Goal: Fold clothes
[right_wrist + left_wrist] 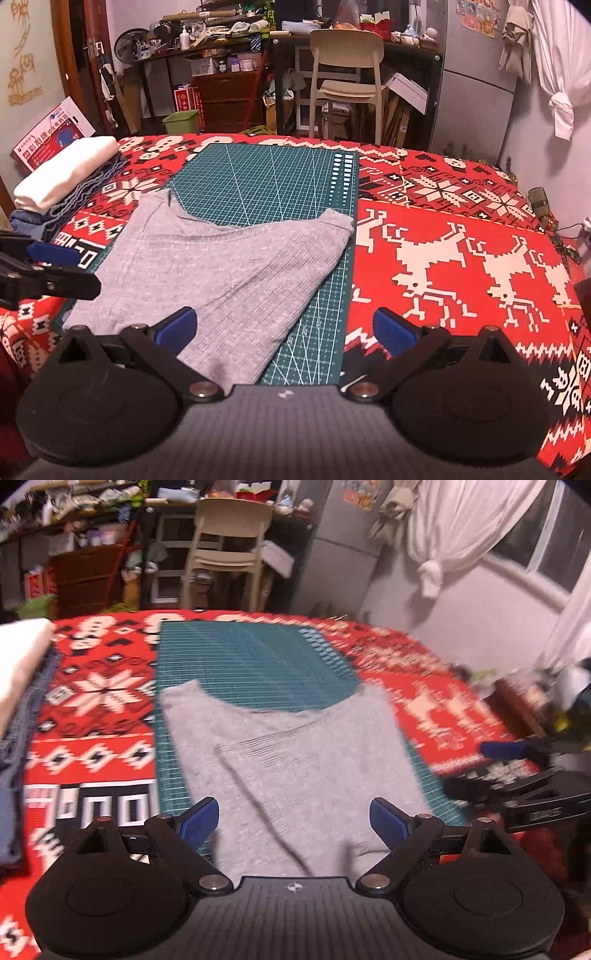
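Grey garment (207, 266) lies partly folded on the green cutting mat (266, 181) (atop the red-patterned surface (461, 229)). Left tool (293, 821) hovers over its near edge, fingers spread apart and empty; right tool (284, 330) likewise gapes, level, straddling the garment's right hem.

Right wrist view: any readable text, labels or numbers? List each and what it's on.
"20": ruler scale on the cutting mat, near edge; the other scale numbers are too small.
Red-and-white box: large printed characters, too blurred to quote.
Fridge stickers: unreadable.
Left wrist view: motion-blurred, nothing legible.
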The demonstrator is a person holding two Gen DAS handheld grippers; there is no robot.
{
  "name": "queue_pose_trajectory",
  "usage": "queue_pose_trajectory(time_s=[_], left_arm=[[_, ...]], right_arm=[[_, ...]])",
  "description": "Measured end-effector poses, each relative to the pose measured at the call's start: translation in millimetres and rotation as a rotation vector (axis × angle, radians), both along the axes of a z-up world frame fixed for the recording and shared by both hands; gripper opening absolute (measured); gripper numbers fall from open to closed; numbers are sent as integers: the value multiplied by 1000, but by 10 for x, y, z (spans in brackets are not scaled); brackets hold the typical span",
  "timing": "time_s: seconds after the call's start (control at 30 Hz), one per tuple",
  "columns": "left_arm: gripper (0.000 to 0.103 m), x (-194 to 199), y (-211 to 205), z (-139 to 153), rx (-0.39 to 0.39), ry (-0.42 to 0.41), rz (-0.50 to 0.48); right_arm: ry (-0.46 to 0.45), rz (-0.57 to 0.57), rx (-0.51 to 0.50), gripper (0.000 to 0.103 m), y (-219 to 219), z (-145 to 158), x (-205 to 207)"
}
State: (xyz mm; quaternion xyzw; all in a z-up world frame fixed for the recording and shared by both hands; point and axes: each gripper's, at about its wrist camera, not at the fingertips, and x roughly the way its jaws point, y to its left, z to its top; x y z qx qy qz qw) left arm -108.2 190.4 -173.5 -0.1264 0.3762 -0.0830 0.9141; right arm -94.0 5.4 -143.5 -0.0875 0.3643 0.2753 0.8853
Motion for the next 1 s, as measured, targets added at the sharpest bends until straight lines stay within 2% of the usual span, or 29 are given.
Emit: queue_pose_trajectory(time_s=[0.1, 0.3, 0.43, 0.5, 0.57, 0.6, 0.67, 0.7, 0.73, 0.77, 0.93, 1.0], left_arm=[[90, 48, 45, 44, -58, -26, 4], [90, 118, 75, 145, -46, -125, 44], [89, 195, 50, 107, -9, -121, 70], [79, 223, 33, 63, 6, -114, 71], [78, 237, 17, 30, 17, -111, 72], [75, 241, 11, 16, 22, -110, 74], [65, 242, 11, -16, 26, -105, 81], [57, 245, 23, -35, 23, -100, 89], [49, 253, 35, -50, 21, -94, 99], [47, 260, 51, -68, 20, -85, 115], [31, 271, 161, -141, -26, -52, 178], [30, 265, 185, -152, -47, -49, 178]], right_arm=[[4, 18, 1, 102, 48, -10, 43], [-135, 93, -66, 102, 205, -26, 18], [-125, 115, -16, 96, 264, 21, 170], [-108, 131, 7, 87, 302, 39, 296], [-92, 134, 19, 69, 331, 39, 414], [-83, 132, 22, 65, 342, 27, 476], [-64, 121, 25, 54, 360, -17, 607], [-55, 115, 26, 47, 369, -39, 672], [-45, 110, 27, 29, 378, -61, 737], [-36, 104, 28, 14, 387, -83, 803], [11, 77, 33, 5, 431, -194, 1130], [40, 64, 23, 5, 449, -276, 1241]])
